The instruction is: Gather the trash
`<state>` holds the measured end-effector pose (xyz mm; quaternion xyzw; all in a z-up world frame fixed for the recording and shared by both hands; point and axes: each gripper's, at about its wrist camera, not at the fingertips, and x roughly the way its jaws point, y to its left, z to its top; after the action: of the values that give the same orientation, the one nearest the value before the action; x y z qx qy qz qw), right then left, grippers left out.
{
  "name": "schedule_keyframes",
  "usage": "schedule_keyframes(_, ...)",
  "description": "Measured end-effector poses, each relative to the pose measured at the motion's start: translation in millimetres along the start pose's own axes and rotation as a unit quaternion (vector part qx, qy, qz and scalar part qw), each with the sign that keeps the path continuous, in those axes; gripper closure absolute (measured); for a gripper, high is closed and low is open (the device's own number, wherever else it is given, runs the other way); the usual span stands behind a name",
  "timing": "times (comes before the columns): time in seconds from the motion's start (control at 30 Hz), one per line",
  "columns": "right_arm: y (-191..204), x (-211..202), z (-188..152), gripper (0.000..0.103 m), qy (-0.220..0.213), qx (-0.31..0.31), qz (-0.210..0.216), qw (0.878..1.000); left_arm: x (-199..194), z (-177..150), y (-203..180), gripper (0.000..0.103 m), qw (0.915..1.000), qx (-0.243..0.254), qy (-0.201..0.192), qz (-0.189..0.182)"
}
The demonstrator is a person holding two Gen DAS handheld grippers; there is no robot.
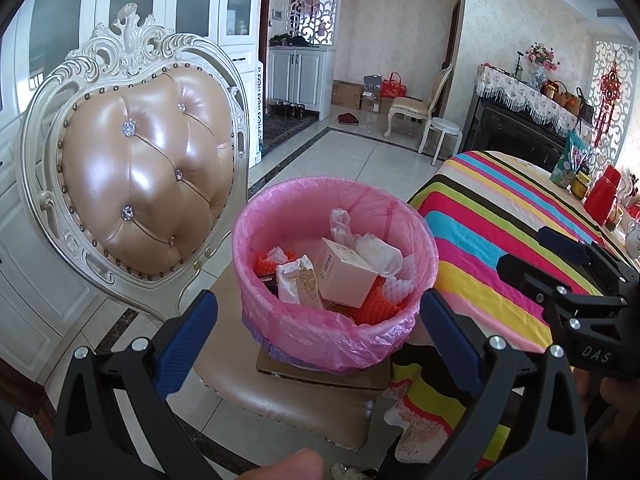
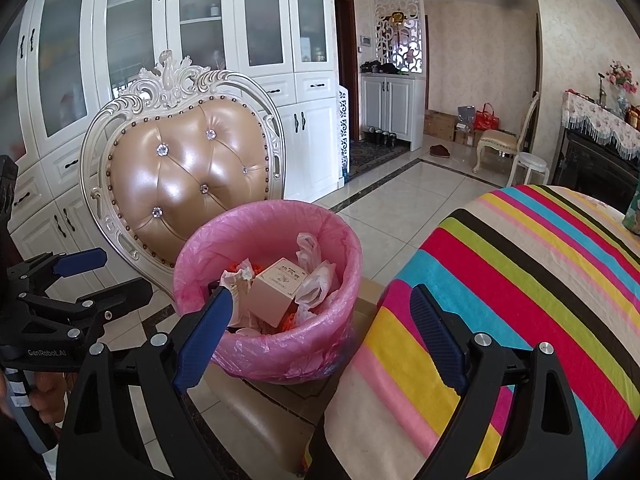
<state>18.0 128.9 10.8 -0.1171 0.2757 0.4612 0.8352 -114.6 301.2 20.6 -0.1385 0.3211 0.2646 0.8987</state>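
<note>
We hold our left gripper (image 1: 316, 328) spread wide, its two blue-padded fingers (image 1: 188, 340) standing either side of the bin (image 1: 336, 272) from this viewpoint and pinching nothing. Our right gripper (image 2: 320, 336) is spread just as wide and also empty; its left finger overlaps the bin's near rim in the picture, though we cannot tell whether it touches.

The bin is lined with one pink bag (image 1: 280, 200) and sits on a flat piece of cardboard (image 1: 324, 374) on the seat of one tan padded chair (image 1: 148, 184) with an ornate white frame. The trash is already inside: we count one pale pink box (image 1: 344, 276) tilted near the middle, one small printed packet (image 1: 298, 284) leaning in front of it, and bits of orange foam netting (image 1: 372, 304). There are also crumpled white wrappers and tissue (image 1: 380, 256), too bunched to count.

Just to the right of the bin, the table with its one striped cloth (image 1: 492, 232) comes close to the chair. At its far end stand a red container (image 1: 604, 196), a jar (image 1: 580, 186) and a green snack bag (image 1: 570, 160). Behind the chair stands a white glass-door cabinet (image 2: 240, 40); across the tiled floor we see a second chair (image 1: 416, 106) and a white stool (image 1: 442, 132).
</note>
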Motion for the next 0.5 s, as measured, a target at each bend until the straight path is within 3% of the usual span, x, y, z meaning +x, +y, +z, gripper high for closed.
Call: schedule_keyframes(0.5,-1.3,1.5,-2.8,0.018,0.004,0.0,0.001,1.0,1.4,-0.6,-4.3,0.005,0.9999,0.008,0.0,-0.007)
